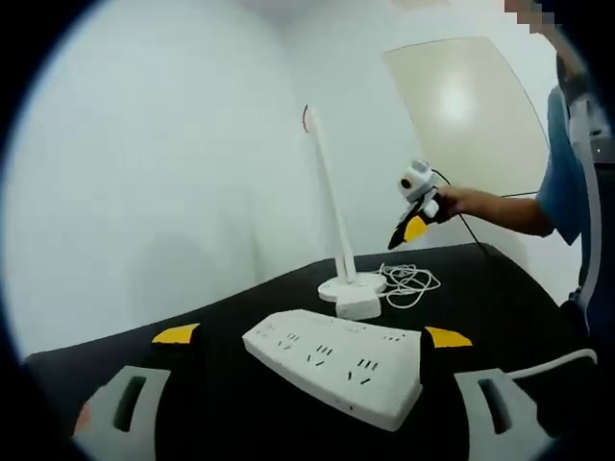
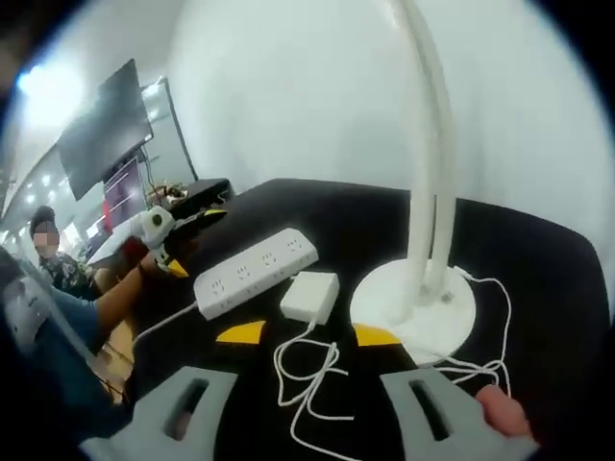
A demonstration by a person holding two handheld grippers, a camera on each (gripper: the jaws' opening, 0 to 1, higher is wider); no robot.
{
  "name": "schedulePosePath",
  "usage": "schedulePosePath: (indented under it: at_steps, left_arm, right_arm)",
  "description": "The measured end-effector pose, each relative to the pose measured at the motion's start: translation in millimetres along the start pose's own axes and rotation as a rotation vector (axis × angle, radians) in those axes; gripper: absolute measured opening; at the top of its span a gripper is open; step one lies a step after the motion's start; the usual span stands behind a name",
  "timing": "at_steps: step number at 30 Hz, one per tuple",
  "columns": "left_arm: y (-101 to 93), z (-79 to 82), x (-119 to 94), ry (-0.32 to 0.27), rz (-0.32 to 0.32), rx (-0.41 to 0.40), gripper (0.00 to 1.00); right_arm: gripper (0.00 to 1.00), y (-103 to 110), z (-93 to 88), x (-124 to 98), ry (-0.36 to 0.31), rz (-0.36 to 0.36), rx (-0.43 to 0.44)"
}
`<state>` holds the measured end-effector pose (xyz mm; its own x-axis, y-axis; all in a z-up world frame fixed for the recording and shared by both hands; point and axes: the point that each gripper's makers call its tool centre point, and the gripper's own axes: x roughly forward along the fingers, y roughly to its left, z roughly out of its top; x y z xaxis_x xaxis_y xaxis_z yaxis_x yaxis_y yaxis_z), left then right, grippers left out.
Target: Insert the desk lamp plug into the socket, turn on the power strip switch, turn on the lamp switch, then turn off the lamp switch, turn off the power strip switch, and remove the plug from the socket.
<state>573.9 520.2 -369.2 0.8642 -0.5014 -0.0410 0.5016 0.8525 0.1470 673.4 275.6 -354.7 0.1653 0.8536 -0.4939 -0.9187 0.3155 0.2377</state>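
Note:
A white power strip [image 1: 327,360] lies on the black table [image 1: 221,317], framed by my open left gripper [image 1: 312,336], whose yellow-tipped jaws stand wide apart with nothing held. Behind the strip stand the white desk lamp [image 1: 338,240], its white plug block [image 1: 360,307] and a loose coil of cord [image 1: 411,281]. My right gripper [image 1: 411,229] hovers above the cord. In the right gripper view that gripper [image 2: 307,333] is open over the cord [image 2: 307,379], close to the plug block [image 2: 309,296] and lamp base [image 2: 413,307]. The power strip [image 2: 255,272] lies beyond, with the left gripper [image 2: 159,235] past it.
The strip's own cable [image 2: 159,322] runs off the table edge toward the person [image 2: 67,298]. A white wall is behind the lamp. A pale panel [image 1: 471,106] hangs on the wall, and a dark screen [image 2: 106,125] is farther off in the room.

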Motion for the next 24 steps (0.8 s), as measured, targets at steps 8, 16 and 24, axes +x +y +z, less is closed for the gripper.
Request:
schedulePosePath:
  at_steps: [8, 16, 24]
  left_arm:
    - [2.0, -4.8, -2.4, 0.000, 0.012, -0.026, 0.87]
    - [4.3, -0.6, -6.0, -0.035, 0.020, -0.085, 0.88]
    - [1.0, -3.3, -5.2, -0.016, 0.016, -0.069, 0.88]
  right_arm:
    - [0.32, 3.0, -2.4, 16.7, 0.047, 0.017, 0.007]
    - [0.28, 7.0, -8.1, 35.1, 0.116, 0.065, 0.077]
    - [0.23, 16.1, -24.7, 57.8, 0.218, 0.110, 0.134]
